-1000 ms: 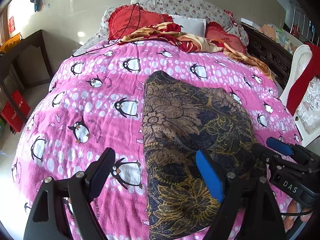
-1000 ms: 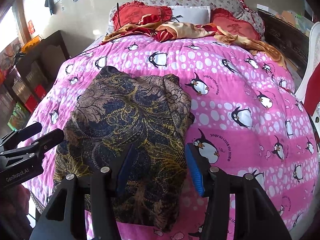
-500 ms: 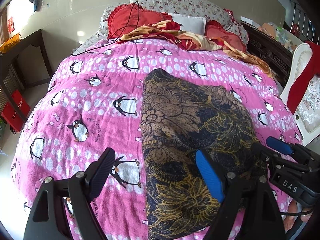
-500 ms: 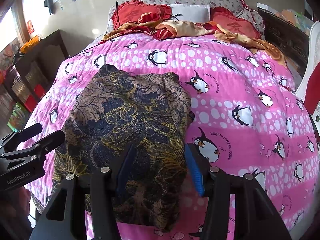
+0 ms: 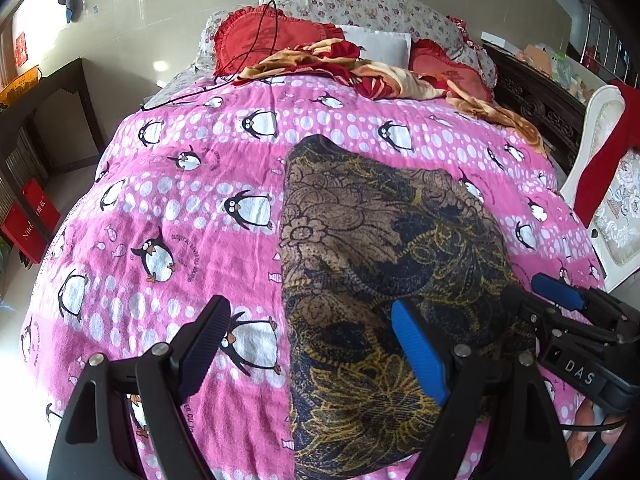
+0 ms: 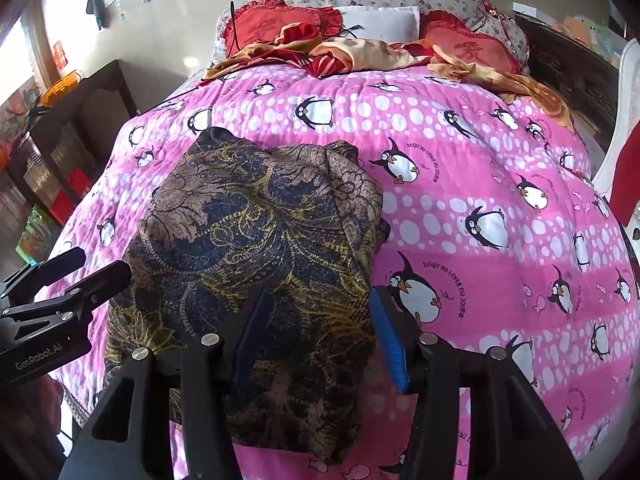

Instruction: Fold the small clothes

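Observation:
A dark garment with brown and gold floral print (image 5: 384, 264) lies folded lengthwise on the pink penguin bedspread (image 5: 192, 200); it also shows in the right wrist view (image 6: 256, 240). My left gripper (image 5: 308, 340) is open and empty, hovering over the garment's left edge near its near end. My right gripper (image 6: 316, 328) is open and empty, above the garment's near right part. Each gripper shows in the other's view: the right gripper (image 5: 560, 304) at the garment's right edge, the left gripper (image 6: 72, 276) at its left edge.
Red cushions (image 5: 272, 40), a white pillow (image 5: 380, 42) and a crumpled red-and-yellow cloth (image 5: 360, 68) lie at the bed's head. A dark shelf (image 5: 48, 120) stands left of the bed, a white chair (image 5: 600, 168) with red cloth right. A black cable (image 5: 224, 84) trails over the bedspread.
Almost nothing has changed; both grippers stay open over the garment, with only a slight drift of the views.

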The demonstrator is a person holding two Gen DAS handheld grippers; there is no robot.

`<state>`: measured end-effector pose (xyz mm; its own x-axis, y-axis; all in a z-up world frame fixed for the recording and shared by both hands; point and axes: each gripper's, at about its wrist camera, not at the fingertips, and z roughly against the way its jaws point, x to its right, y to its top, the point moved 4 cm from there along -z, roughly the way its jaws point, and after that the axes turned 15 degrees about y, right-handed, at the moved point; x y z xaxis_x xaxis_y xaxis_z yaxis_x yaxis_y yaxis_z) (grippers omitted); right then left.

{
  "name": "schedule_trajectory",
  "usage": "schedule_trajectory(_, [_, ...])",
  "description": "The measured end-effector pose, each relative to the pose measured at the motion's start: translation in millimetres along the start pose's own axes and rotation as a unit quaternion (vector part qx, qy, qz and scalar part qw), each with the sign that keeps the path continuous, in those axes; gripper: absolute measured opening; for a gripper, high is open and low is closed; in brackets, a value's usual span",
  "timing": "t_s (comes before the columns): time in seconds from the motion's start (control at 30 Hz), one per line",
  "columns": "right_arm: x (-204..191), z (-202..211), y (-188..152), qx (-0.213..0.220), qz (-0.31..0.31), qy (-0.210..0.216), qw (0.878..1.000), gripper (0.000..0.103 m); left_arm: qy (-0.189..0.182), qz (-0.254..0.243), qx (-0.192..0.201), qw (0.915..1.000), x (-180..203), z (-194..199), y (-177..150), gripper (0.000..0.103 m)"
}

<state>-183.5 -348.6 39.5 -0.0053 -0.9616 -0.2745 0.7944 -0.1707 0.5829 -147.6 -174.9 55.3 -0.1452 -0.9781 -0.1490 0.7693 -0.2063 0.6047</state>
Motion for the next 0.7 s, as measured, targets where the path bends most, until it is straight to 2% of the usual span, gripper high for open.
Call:
schedule_trajectory(0.43, [-0.2, -3.8, -1.8, -0.004, -0.002, 0.0, 1.0, 0.048, -0.002, -0.001, -0.004, 1.0, 1.4, -2.4, -1.7, 0.086])
schedule_trajectory(0.7, [-0.5, -7.3, -0.8, -0.008, -0.001, 0.003, 1.0, 0.048, -0.021, -0.004, 0.016, 0.9997, -1.8, -2.0, 2.6, 0.086])
